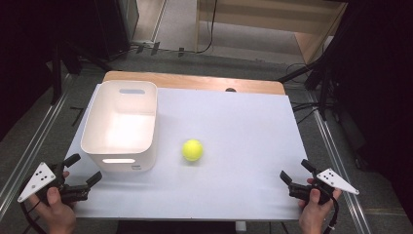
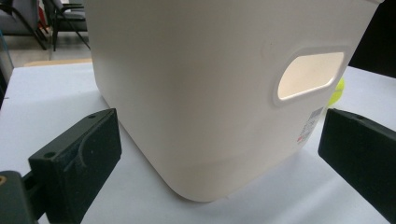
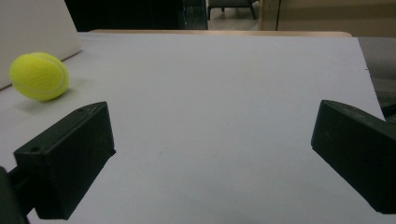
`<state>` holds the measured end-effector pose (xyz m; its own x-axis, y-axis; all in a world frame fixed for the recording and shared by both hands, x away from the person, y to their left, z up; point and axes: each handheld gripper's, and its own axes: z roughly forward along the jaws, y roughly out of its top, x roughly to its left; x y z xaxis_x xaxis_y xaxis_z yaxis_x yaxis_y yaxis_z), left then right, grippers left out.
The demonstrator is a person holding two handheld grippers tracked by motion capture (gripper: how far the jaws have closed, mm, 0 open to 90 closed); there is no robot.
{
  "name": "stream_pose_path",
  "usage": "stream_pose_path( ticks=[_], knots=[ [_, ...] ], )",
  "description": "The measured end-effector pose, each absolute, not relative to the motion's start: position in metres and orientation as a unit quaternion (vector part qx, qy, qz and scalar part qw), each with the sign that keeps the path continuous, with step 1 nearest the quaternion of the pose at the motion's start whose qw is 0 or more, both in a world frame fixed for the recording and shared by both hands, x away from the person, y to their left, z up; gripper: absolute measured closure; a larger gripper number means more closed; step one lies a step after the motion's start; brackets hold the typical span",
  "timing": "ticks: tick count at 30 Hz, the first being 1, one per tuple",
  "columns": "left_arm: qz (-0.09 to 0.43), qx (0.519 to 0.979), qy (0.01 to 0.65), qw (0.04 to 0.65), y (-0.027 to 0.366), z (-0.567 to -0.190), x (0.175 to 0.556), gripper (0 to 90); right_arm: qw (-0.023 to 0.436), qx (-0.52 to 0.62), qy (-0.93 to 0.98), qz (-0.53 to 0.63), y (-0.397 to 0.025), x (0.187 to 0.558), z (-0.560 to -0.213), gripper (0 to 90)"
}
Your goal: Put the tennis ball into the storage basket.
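A yellow tennis ball [image 1: 193, 150] rests on the white table sheet [image 1: 243, 126], just right of a white plastic bin [image 1: 122, 126] with handle cut-outs. My left gripper [image 1: 84, 169] sits at the near left corner, open, with nothing between its jaws. In the left gripper view the bin [image 2: 201, 88] looms close ahead, and a sliver of the ball [image 2: 338, 91] peeks past its right side. At the near right edge my right gripper [image 1: 297, 170] is open and empty. In the right gripper view the ball [image 3: 39, 76] lies far off to the left.
The bin looks empty inside. A wooden table edge [image 1: 195, 80] runs along the back. Dark stands and cables [image 1: 321, 83] flank the table on both sides.
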<state>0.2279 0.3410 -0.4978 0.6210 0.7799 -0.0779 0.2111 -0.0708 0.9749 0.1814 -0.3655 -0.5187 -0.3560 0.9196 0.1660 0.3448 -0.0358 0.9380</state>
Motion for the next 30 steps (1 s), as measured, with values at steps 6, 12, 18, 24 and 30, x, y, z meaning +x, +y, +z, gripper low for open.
stream_pose_path(
  ticks=[6,12,18,24,30],
  knots=[
    [0.247,0.688,0.359,0.580,0.341,-0.498,0.227,0.0,0.278,0.494,0.649,0.507,-0.360,0.184,-0.517,0.0],
    [0.245,0.686,0.362,0.583,0.342,-0.498,0.228,0.0,0.273,0.501,0.646,0.507,-0.360,0.184,-0.515,0.0],
    [0.243,0.685,0.363,0.582,0.341,-0.498,0.229,0.0,0.273,0.502,0.655,0.495,-0.358,0.184,-0.510,0.0],
    [0.243,0.688,0.360,0.581,0.341,-0.498,0.229,0.0,0.264,0.494,0.668,0.491,-0.351,0.188,-0.503,0.0],
    [0.244,0.690,0.357,0.580,0.341,-0.498,0.228,0.0,0.250,0.482,0.679,0.493,-0.347,0.193,-0.498,0.0]
  ],
)
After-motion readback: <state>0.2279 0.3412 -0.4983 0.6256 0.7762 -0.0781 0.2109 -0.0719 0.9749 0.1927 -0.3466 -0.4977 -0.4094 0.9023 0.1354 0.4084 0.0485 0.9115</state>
